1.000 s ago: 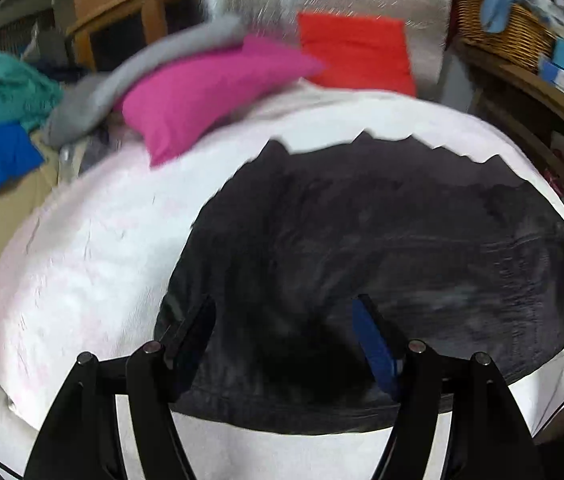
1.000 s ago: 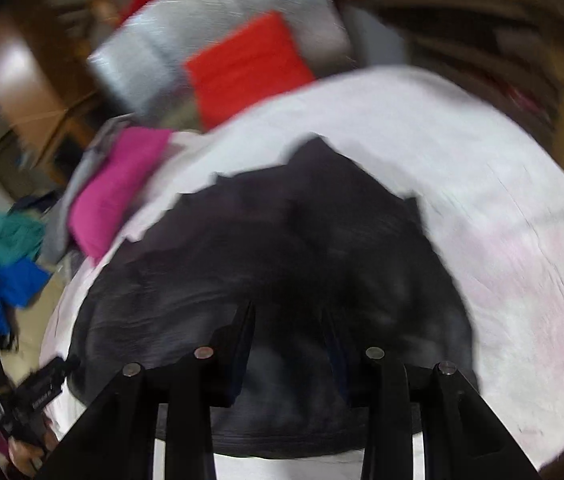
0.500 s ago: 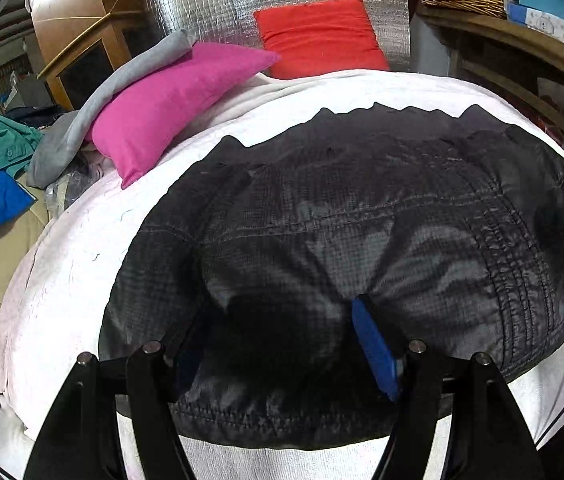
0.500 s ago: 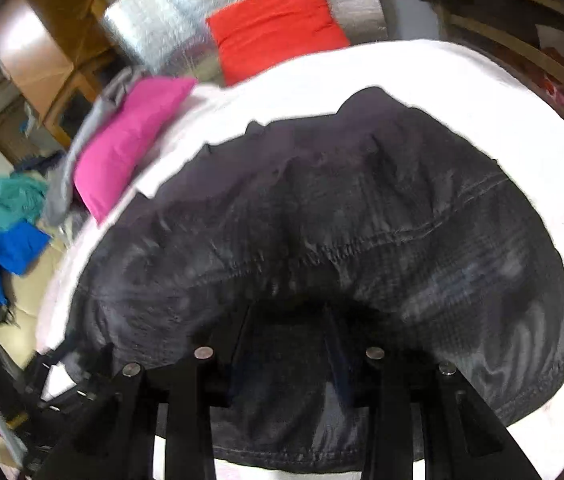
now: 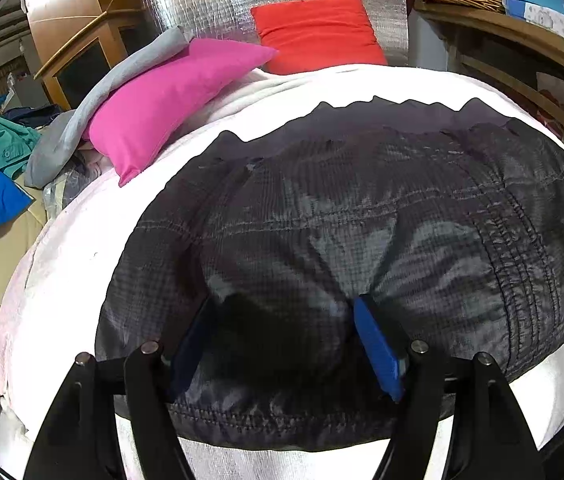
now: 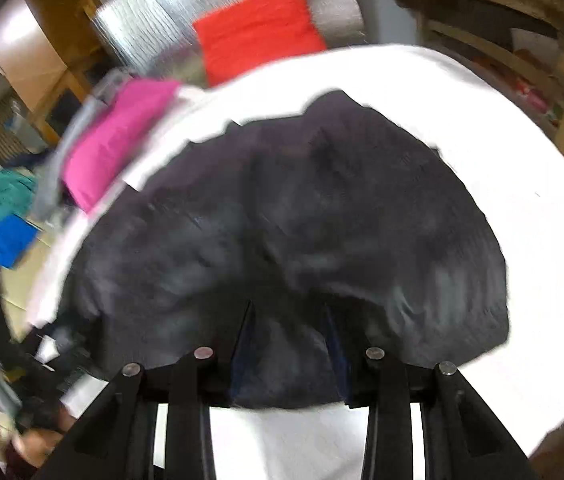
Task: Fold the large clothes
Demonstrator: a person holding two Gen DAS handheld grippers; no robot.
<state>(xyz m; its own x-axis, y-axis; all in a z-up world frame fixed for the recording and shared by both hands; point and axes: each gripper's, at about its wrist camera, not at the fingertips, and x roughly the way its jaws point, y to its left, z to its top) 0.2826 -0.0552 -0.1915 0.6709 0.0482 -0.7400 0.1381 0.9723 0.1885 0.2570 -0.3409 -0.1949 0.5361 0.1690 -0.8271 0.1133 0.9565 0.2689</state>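
With the black garment lying spread on the white-covered bed near its front edge, the left gripper stands apart over the hem and the right gripper, narrower, straddles fabric without a clear clamp, so both should bite the hem evenly before lifting.

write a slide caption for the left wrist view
Left gripper fingers straddle a bunched fold of the black jacket on the white bedcover, pink pillow behind.
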